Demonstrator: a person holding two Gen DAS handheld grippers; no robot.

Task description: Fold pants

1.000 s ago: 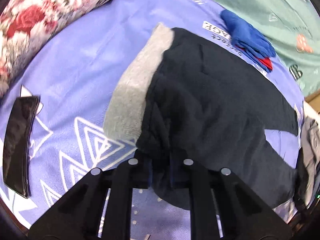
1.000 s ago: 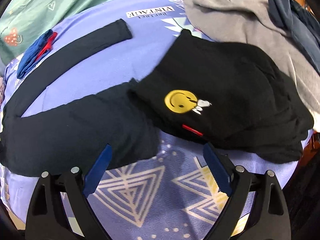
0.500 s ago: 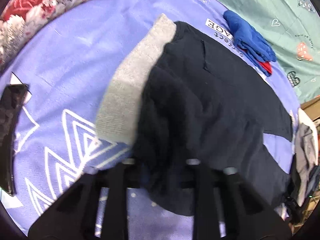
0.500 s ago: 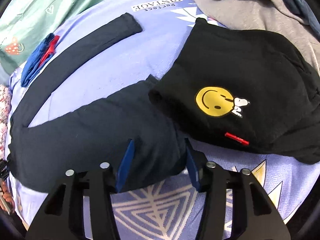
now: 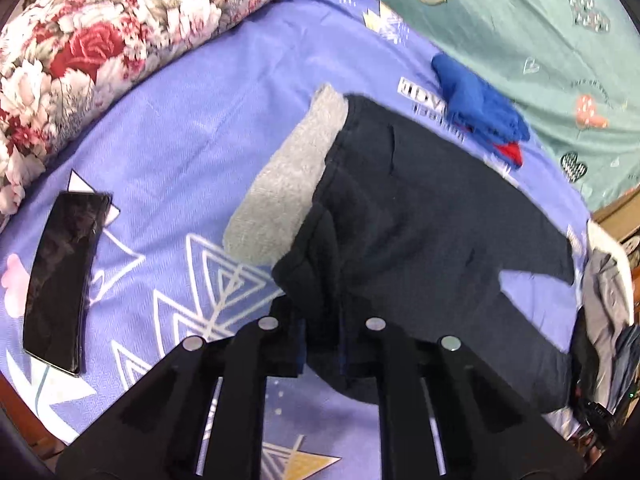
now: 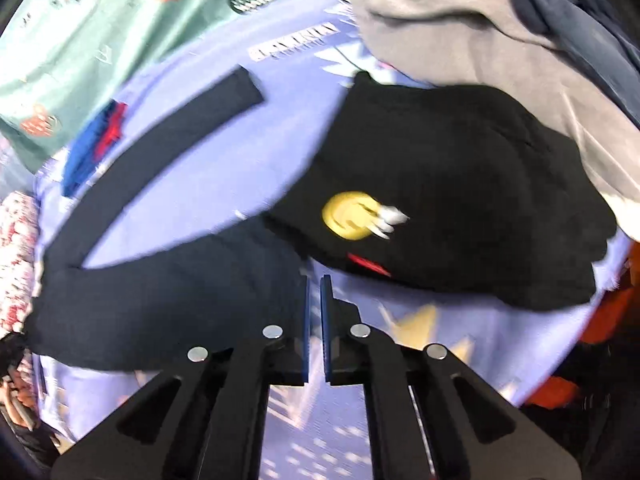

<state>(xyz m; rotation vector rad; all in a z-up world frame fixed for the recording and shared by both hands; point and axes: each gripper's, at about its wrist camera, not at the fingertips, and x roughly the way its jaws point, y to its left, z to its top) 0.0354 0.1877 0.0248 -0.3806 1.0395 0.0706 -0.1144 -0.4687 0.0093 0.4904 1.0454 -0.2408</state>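
Dark navy pants [image 5: 420,240] lie spread on the lilac bedsheet [image 5: 180,120], their grey inner waistband [image 5: 288,184] turned out. My left gripper [image 5: 322,344] is shut on the near waist corner, with dark cloth bunched between its fingers. In the right wrist view the pants [image 6: 160,292] form a V: the far leg [image 6: 180,132] lies flat, and the near leg ends at my right gripper [image 6: 315,292]. Its blue pads stand almost together, pinching the hem's edge.
A black garment with a yellow smiley [image 6: 460,200] lies just right of the near leg, beside a grey garment [image 6: 460,32]. A blue and red cloth [image 5: 476,108] sits beyond the pants. A black phone [image 5: 60,280] and a floral pillow [image 5: 100,40] are on the left.
The right gripper's wide-open jaws moved onto the near leg's hem and closed. Both grippers then rose a little. The left kept its hold on the waist.
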